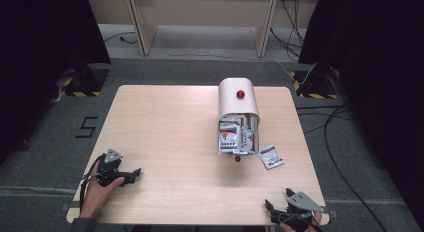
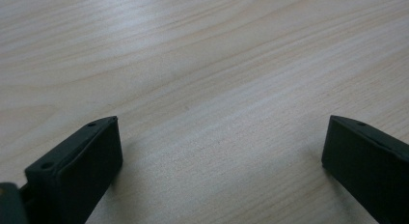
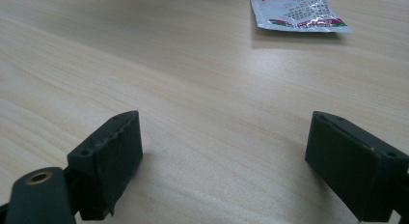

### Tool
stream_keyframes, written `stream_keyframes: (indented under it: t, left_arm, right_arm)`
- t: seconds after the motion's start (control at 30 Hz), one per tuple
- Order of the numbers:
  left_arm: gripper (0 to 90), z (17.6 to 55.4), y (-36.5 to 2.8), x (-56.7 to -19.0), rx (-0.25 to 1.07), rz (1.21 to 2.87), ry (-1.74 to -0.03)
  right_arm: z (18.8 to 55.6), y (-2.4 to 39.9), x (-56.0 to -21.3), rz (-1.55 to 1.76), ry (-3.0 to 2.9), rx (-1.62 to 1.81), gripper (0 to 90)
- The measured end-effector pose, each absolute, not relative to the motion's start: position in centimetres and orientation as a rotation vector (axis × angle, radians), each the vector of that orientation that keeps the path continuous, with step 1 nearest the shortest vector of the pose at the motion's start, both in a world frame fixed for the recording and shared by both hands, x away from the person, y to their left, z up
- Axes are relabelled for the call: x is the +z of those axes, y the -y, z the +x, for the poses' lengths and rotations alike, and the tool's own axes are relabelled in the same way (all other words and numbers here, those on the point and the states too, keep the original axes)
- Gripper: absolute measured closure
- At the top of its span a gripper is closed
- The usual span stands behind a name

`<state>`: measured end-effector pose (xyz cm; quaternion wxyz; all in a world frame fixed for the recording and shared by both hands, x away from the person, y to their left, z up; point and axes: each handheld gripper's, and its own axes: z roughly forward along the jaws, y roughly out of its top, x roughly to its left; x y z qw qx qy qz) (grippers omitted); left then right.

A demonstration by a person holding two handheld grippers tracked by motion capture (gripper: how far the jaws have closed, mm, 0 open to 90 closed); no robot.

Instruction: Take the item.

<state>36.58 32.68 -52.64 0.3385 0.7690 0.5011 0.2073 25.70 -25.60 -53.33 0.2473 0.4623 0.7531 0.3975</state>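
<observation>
This looks like a lab or test room set up for recording. A plain wooden table stands alone on grey carpet, flanked by black curtains. Yellow-and-black hazard tape marks stand feet, cables trail across the floor, and a taped number lies near the table's left edge.
</observation>
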Motion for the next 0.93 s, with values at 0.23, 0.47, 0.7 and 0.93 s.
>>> stream_keyframes:
  t: [0.23,0.47,0.7,0.93]
  left_arm:
    - [0.0,36.55,-32.68,-52.64,0.542,2.001,-1.309]
    - [0.0,36.55,-32.69,-52.63,0.542,2.003,-1.308]
    - [0.0,36.55,-32.68,-52.64,0.542,2.001,-1.309]
    - [0.0,36.55,-32.68,-52.64,0.542,2.001,-1.309]
  right_arm:
    - [25.47,25.7,-53.61,1.242,-2.036,1.109,13.5]
    - [25.41,25.76,-53.76,1.233,-2.029,1.124,13.5]
    - [25.41,25.78,-53.77,1.232,-2.03,1.125,13.5]
    - [25.45,25.75,-53.8,1.229,-2.029,1.128,13.5]
